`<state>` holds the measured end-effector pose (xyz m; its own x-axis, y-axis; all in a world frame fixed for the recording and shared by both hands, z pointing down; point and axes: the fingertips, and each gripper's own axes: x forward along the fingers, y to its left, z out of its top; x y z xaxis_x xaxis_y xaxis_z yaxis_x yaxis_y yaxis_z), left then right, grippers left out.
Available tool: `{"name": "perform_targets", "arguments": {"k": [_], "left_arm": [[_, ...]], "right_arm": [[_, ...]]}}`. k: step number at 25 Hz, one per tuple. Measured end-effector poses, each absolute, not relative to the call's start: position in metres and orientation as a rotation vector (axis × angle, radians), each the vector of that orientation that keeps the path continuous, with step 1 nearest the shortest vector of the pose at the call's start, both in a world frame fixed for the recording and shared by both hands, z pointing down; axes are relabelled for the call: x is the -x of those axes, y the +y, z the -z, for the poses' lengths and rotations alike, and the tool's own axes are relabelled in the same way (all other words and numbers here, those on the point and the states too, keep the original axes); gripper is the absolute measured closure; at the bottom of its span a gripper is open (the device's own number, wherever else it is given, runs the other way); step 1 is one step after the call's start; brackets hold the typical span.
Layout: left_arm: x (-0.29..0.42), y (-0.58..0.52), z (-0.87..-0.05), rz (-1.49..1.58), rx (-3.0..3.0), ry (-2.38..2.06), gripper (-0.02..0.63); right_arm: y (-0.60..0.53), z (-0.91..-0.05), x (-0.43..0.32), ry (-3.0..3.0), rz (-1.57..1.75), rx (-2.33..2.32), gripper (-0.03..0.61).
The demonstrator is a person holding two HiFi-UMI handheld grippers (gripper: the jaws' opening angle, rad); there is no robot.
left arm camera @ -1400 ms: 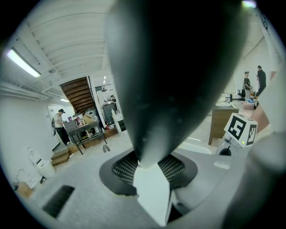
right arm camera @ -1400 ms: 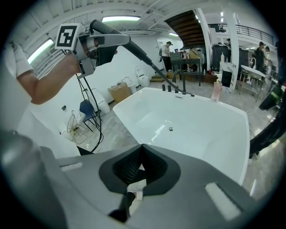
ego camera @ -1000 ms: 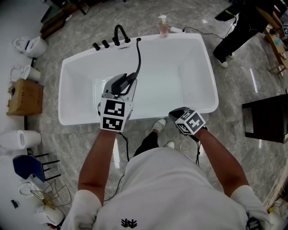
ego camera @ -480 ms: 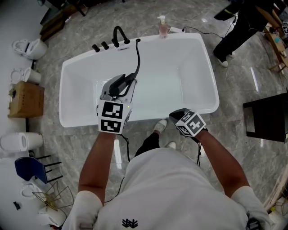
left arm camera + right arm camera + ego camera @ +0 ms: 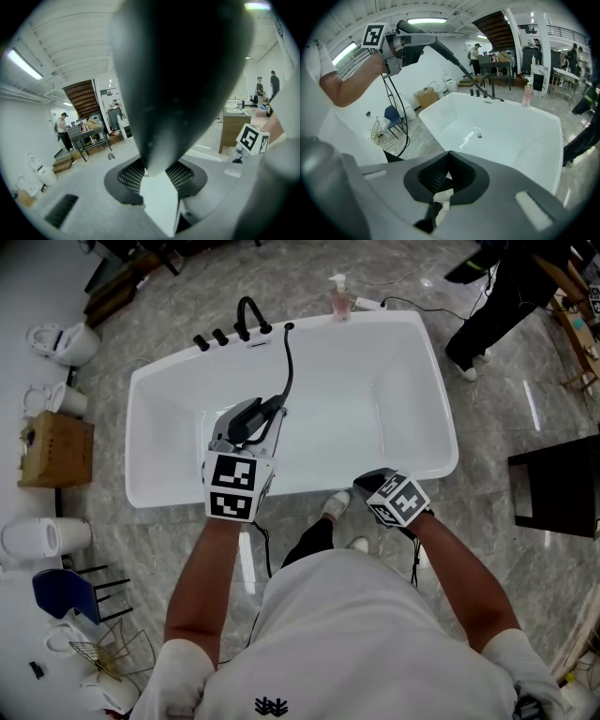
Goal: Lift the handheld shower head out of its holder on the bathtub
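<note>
The black handheld shower head (image 5: 262,409) hangs above the left half of the white bathtub (image 5: 441,460), and my left gripper (image 5: 242,432) is shut on its handle. Its black hose (image 5: 288,362) runs back to the holder (image 5: 289,325) on the far rim. In the left gripper view the dark shower head (image 5: 178,70) fills the picture above the jaws. The right gripper view shows the shower head (image 5: 417,40) raised in the left gripper (image 5: 396,47). My right gripper (image 5: 375,482) is shut and empty, just outside the tub's near rim; its jaws (image 5: 446,176) meet.
A black faucet (image 5: 248,310) and knobs (image 5: 211,334) stand on the far rim, with a pink soap bottle (image 5: 340,294) beside them. Toilets (image 5: 61,338), a wooden box (image 5: 56,446) and a blue chair (image 5: 61,589) line the left. A dark cabinet (image 5: 558,488) stands right; a person (image 5: 497,306) walks behind.
</note>
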<state>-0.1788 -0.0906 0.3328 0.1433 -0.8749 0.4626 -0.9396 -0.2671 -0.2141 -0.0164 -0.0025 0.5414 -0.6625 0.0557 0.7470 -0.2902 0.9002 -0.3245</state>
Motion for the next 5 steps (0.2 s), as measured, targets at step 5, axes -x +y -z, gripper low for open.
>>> {"name": "perform_targets", "arguments": {"k": [5], "left_arm": [[0.1776,-0.0938,-0.3309,-0.781,-2.274,-1.821,0.476]], "right_arm": [[-0.0047,-0.5416,0.0137,-2.235,-0.537,-0.159,0.566]]}}
